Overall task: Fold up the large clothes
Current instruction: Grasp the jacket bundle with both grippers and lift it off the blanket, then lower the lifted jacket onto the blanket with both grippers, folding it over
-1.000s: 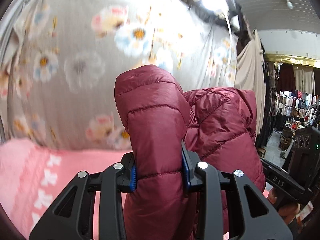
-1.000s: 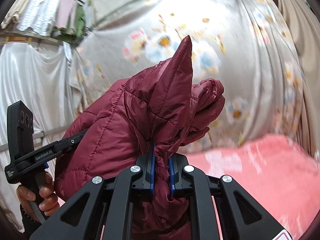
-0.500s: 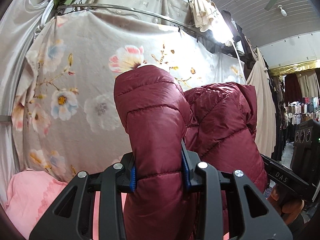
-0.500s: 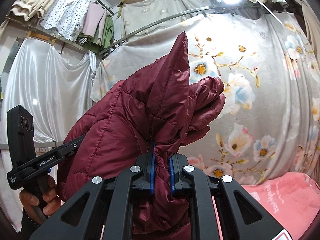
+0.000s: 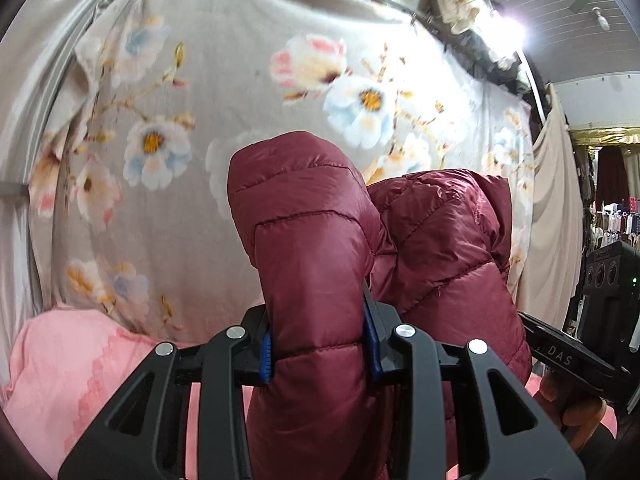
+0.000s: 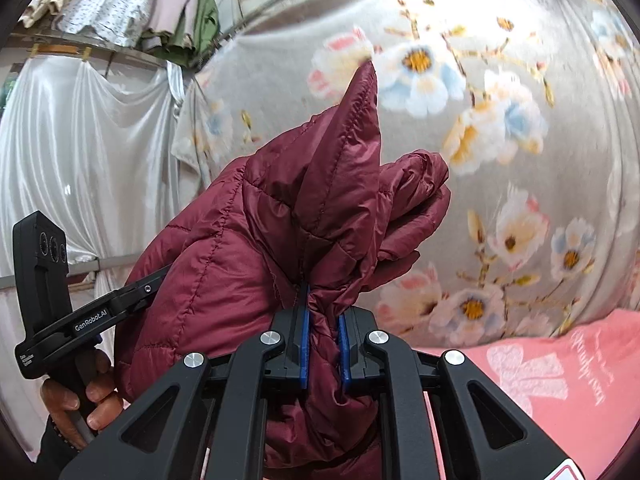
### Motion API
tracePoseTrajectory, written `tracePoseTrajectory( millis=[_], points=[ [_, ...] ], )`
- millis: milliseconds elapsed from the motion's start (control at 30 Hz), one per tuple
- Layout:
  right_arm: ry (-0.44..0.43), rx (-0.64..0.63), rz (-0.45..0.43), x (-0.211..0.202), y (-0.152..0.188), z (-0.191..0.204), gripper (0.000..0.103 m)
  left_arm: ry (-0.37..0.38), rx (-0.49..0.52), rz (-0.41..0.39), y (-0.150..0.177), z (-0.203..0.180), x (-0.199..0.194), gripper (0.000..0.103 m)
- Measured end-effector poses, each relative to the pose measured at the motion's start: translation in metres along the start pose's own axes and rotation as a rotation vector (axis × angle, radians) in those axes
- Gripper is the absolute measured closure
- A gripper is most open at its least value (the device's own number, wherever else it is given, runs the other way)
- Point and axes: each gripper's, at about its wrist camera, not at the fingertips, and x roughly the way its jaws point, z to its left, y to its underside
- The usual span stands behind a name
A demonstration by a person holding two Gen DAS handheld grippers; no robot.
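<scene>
A maroon quilted puffer jacket is held up in the air between both grippers. My left gripper is shut on a thick padded fold of it, which bulges above the blue pads. My right gripper is shut on a bunched, narrower fold of the jacket, with a pointed corner sticking up. The right gripper's body shows at the right edge of the left wrist view; the left gripper's body shows at the left of the right wrist view.
A grey floral sheet hangs close behind. A pink blanket covers the surface below, also in the left wrist view. White curtains hang at left, and clothes racks stand far right.
Both grippers keep their hold on the jacket. The views have tilted down a little since half a second ago, so more pink blanket shows below.
</scene>
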Motion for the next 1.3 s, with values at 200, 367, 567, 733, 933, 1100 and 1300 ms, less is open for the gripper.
tracePoseTrajectory(
  millis=[200,367,567,733,933,1100,1300],
  points=[
    [0.022,0.076,0.128,0.062,0.053,-0.033,0.091,-0.007,-0.068,0.133,0.05,0.046,0.057,0.07],
    [0.048,0.124,0.24,0.109,0.106,-0.057,0.091,-0.024,-0.125,0.25,0.103,0.077,0.103,0.071],
    [0.082,0.197,0.378,0.153,0.176,-0.085,0.091,-0.041,-0.188,0.392,0.172,0.105,0.146,0.071],
    [0.125,0.236,0.52,0.179,0.243,-0.105,0.091,-0.068,-0.236,0.543,0.243,0.126,0.176,0.072],
    [0.148,0.342,0.581,0.178,0.282,-0.132,0.084,-0.137,-0.344,0.585,0.284,0.154,0.177,0.057],
    [0.221,0.345,0.597,0.157,0.267,-0.136,0.07,-0.183,-0.378,0.625,0.279,0.159,0.17,0.046],
    [0.343,0.185,0.553,0.128,0.214,-0.114,0.075,-0.337,-0.263,0.641,0.228,0.137,0.154,0.042]
  ],
)
